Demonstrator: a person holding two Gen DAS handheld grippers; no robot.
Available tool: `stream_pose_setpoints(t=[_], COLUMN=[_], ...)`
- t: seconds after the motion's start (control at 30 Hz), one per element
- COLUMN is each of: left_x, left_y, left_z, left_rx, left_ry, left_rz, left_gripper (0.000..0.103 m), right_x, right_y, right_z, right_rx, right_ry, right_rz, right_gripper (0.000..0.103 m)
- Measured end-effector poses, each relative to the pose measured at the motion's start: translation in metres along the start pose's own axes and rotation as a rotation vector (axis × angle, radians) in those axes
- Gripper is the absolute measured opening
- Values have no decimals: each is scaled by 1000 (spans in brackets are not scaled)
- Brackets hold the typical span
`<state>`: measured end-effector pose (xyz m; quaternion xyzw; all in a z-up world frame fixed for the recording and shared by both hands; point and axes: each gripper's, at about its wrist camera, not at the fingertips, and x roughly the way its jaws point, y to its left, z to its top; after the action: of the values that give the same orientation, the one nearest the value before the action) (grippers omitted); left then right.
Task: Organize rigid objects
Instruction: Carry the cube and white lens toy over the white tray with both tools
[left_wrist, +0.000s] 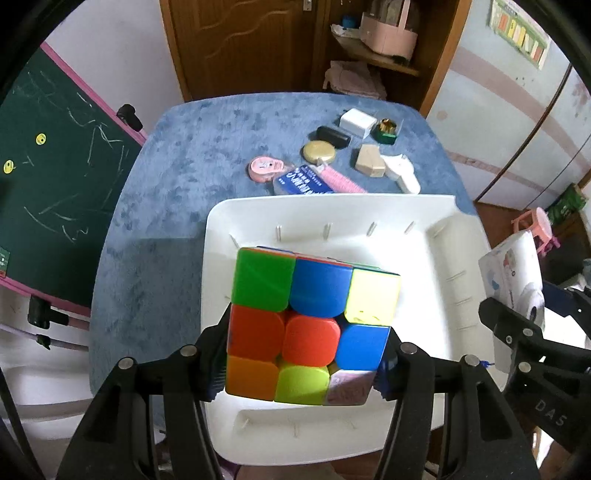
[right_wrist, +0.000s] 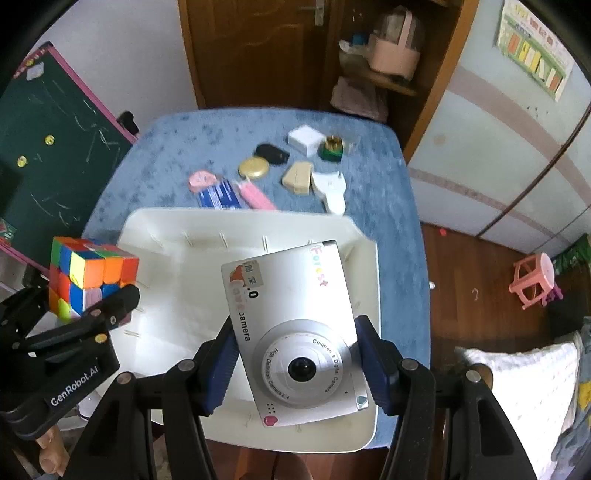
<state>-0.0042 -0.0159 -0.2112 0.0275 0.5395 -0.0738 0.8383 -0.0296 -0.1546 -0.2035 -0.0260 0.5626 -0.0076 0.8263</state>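
Observation:
My left gripper (left_wrist: 301, 363) is shut on a multicoloured puzzle cube (left_wrist: 308, 325), its pads pressing the cube's two sides. The cube hangs over the left part of a white tray (left_wrist: 424, 210). In the right wrist view the same cube (right_wrist: 90, 277) and left gripper (right_wrist: 99, 314) appear at the tray's left rim. My right gripper (right_wrist: 295, 363) is shut on a white children's camera (right_wrist: 295, 325), lens facing up, held above the right half of the white tray (right_wrist: 166, 221). The camera (left_wrist: 517, 291) also shows at the right edge of the left wrist view.
Beyond the tray, on the blue tablecloth (left_wrist: 177, 177), lie several small items: a pink case (left_wrist: 264, 168), gold round tin (left_wrist: 319, 151), black case (left_wrist: 332, 136), white box (left_wrist: 358, 122), beige piece (left_wrist: 369, 160) and a blue packet (left_wrist: 303, 182). A chalkboard (left_wrist: 55, 177) stands left.

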Motion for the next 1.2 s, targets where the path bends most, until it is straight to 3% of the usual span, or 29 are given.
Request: stream_pose_setpoints(t=[0.6, 1.2], left_x=[61, 74], left_y=[-7, -7], left_z=[-24, -34], left_rx=[27, 69], left_ry=[139, 165], left_rz=[3, 43], left_gripper=[64, 64], right_x=[59, 84], right_y=[2, -2], right_z=[-16, -26], right_rx=[46, 92], right_ry=[151, 223], right_rz=[-25, -16], right_gripper=[62, 62])
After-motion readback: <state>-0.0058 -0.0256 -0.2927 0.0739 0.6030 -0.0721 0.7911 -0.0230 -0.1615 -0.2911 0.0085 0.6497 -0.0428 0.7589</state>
